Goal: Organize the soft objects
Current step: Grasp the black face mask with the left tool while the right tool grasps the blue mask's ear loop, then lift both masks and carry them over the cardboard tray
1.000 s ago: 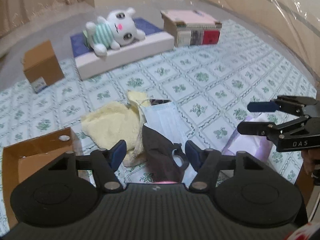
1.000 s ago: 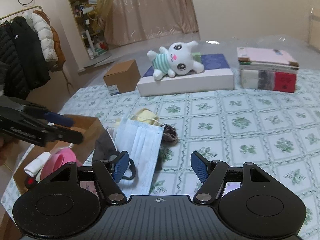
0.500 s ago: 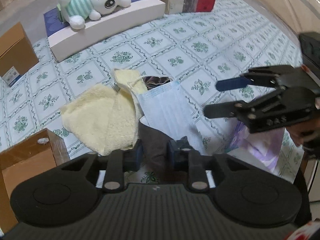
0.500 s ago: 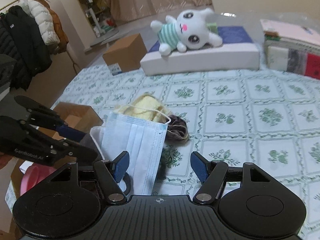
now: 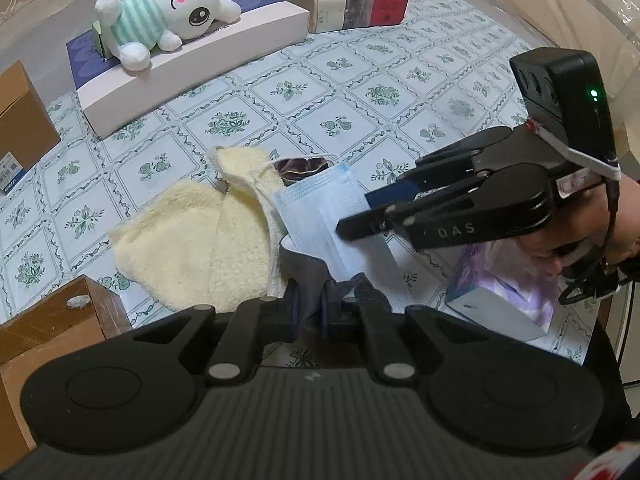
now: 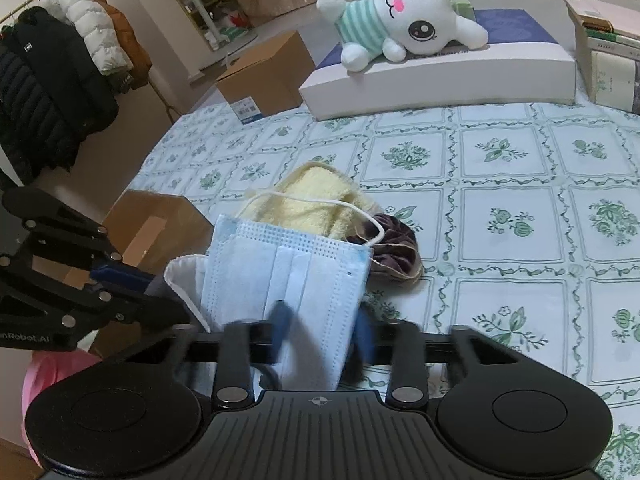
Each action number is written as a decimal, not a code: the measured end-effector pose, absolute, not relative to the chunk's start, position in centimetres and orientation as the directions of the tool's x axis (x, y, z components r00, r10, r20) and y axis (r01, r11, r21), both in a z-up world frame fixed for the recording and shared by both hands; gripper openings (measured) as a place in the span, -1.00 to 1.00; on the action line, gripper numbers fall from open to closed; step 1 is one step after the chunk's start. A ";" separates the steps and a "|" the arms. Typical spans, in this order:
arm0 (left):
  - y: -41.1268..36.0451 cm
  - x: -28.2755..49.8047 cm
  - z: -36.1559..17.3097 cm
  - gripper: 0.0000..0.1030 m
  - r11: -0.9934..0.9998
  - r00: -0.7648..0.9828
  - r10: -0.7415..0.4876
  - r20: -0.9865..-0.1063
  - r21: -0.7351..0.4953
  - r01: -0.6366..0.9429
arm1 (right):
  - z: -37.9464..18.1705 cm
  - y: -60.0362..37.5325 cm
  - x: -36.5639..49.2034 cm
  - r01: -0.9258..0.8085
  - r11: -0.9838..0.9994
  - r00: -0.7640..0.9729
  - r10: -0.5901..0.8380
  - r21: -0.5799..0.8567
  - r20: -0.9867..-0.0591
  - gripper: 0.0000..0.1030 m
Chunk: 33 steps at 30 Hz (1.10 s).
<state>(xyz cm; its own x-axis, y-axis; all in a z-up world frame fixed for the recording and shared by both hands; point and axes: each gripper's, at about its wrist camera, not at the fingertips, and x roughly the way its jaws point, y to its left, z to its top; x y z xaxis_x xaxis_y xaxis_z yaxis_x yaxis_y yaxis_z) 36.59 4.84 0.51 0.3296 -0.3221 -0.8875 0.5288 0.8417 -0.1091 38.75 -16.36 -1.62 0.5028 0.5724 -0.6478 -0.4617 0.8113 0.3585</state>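
A heap of soft things lies on the green-patterned tablecloth: a yellow towel (image 5: 200, 236), a blue face mask (image 5: 324, 216), a dark grey mask (image 5: 308, 276) and a brown scrunchie (image 5: 300, 166). My left gripper (image 5: 310, 308) is shut on the dark grey mask at the heap's near edge. My right gripper (image 6: 320, 336) is over the blue mask (image 6: 288, 276), its blurred fingers partly closed around the mask's lower edge. It also shows in the left wrist view (image 5: 360, 216). The towel (image 6: 316, 196) and scrunchie (image 6: 396, 252) lie behind.
A white plush rabbit (image 5: 164, 12) lies on a flat white box (image 5: 192, 68) at the back. Stacked books (image 5: 352, 0) stand right of it. Cardboard boxes sit at the left (image 5: 20, 128) and near left (image 5: 52, 344). A purple tissue pack (image 5: 504, 292) lies at right.
My left gripper has shut on the dark grey mask. My right gripper has moved in over the blue mask and its fingers are closing.
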 end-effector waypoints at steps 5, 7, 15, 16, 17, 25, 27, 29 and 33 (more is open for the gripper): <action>5.0 36.3 0.9 -0.84 0.850 0.345 -0.326 -0.880 -0.113 0.514 | -0.3 -16.8 36.9 -0.444 0.849 0.580 0.515 0.285 -0.631 -0.99; 5.1 36.0 1.3 -0.85 0.854 0.359 -0.324 -0.875 -0.108 0.508 | 0.8 -17.3 35.9 -0.435 0.865 0.620 0.489 0.250 -0.614 -0.99; 4.4 34.1 4.7 -0.90 0.870 0.439 -0.326 -0.837 -0.084 0.486 | 5.4 -19.9 30.7 -0.379 0.911 0.758 0.406 0.162 -0.511 -1.00; 4.1 33.7 5.2 -0.90 0.870 0.448 -0.327 -0.832 -0.079 0.487 | 5.9 -20.1 30.1 -0.377 0.913 0.767 0.401 0.154 -0.501 -1.00; 3.9 33.4 5.8 -0.90 0.870 0.457 -0.330 -0.826 -0.078 0.487 | 6.5 -20.2 29.4 -0.375 0.916 0.777 0.395 0.143 -0.490 -1.00; 2.6 30.4 11.2 -0.90 0.877 0.542 -0.344 -0.767 -0.055 0.478 | 10.5 -20.9 24.7 -0.366 0.924 0.825 0.376 0.106 -0.423 -1.00; 2.5 29.6 12.6 -0.90 0.881 0.565 -0.342 -0.751 -0.047 0.471 | 11.4 -21.0 23.6 -0.367 0.925 0.833 0.373 0.098 -0.408 -1.00; 2.5 28.7 13.9 -0.90 0.883 0.582 -0.341 -0.738 -0.040 0.467 | 12.4 -21.0 22.4 -0.368 0.925 0.841 0.374 0.093 -0.391 -1.00; 2.6 26.7 16.3 -0.90 0.886 0.614 -0.331 -0.717 -0.013 0.464 | 14.2 -20.9 20.3 -0.371 0.925 0.853 0.374 0.081 -0.363 -1.00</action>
<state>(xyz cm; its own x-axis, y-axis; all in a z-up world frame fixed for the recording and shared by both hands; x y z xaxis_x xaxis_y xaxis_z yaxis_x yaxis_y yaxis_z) 26.73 2.60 16.31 0.6137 -0.3315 -0.7166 0.4636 0.8860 -0.0129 20.27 -20.85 14.20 0.8530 0.3744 -0.3635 -0.3714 0.9249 0.0810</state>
